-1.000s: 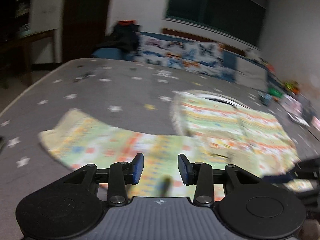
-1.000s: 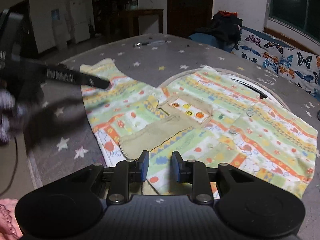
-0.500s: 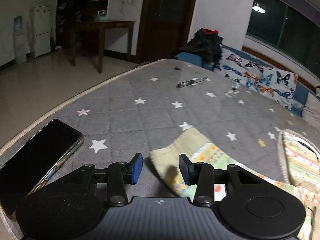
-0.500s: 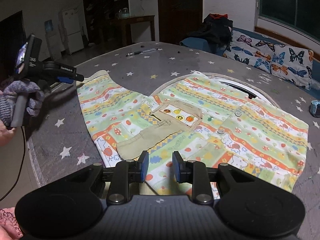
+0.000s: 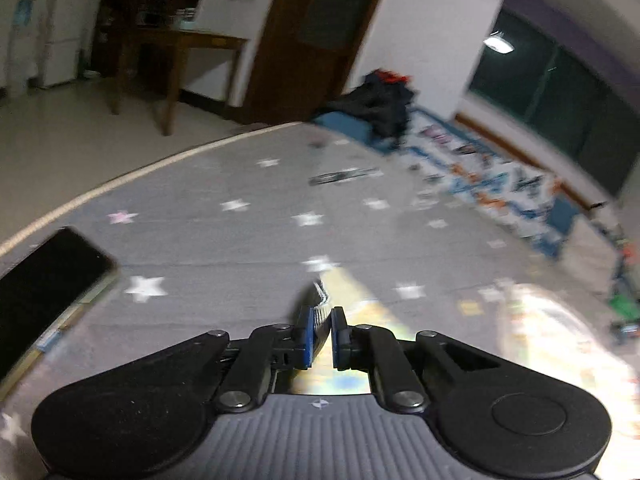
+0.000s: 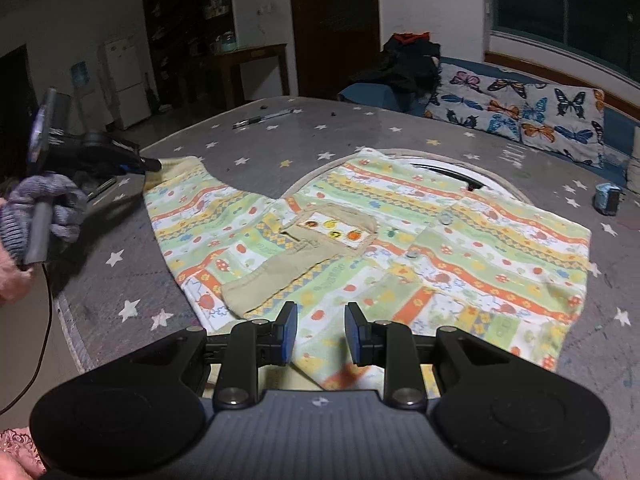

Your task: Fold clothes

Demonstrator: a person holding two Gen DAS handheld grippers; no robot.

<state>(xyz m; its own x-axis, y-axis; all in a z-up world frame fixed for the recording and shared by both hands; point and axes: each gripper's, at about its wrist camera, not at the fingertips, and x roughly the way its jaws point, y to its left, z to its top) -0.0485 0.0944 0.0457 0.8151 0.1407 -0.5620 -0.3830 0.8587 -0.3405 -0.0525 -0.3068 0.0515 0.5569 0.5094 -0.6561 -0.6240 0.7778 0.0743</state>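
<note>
Left gripper (image 5: 320, 334) fingers pinch the shirt (image 6: 360, 248) sleeve edge — right gripper (image 6: 320, 334) fingers apart.

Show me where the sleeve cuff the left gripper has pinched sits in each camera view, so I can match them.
Left wrist: the sleeve cuff is at centre bottom, clamped in the left gripper, blurred.
Right wrist: the same cuff is at upper left, at the tip of the left gripper; the right gripper is open above the shirt's hem.
Shared landmark: the pen on the starred mat.
</note>
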